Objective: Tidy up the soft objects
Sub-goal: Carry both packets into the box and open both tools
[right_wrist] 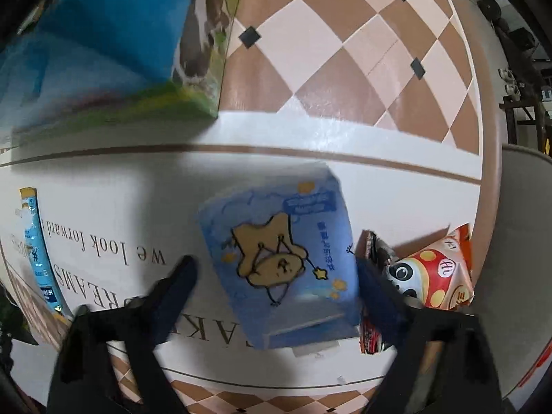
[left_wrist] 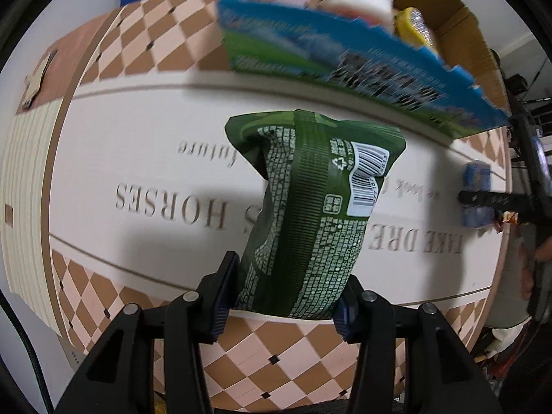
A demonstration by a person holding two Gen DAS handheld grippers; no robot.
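Note:
My left gripper (left_wrist: 284, 296) is shut on a green snack bag (left_wrist: 307, 207) and holds it upright above the table. A blue and green box (left_wrist: 345, 58) stands behind it, with an open cardboard box (left_wrist: 459, 20) of soft packs further back. My right gripper (right_wrist: 276, 276) is open, its fingers on either side of a blue tissue pack with a yellow star figure (right_wrist: 279, 255) that lies on the table. The right gripper and the tissue pack (left_wrist: 476, 186) also show at the right of the left wrist view.
A red and white panda snack bag (right_wrist: 434, 272) lies just right of the tissue pack, at the table's right edge. A thin blue sachet (right_wrist: 34, 248) lies at the left. The blue and green box (right_wrist: 114, 45) stands at the back left. The table (right_wrist: 345, 51) has a checkered border.

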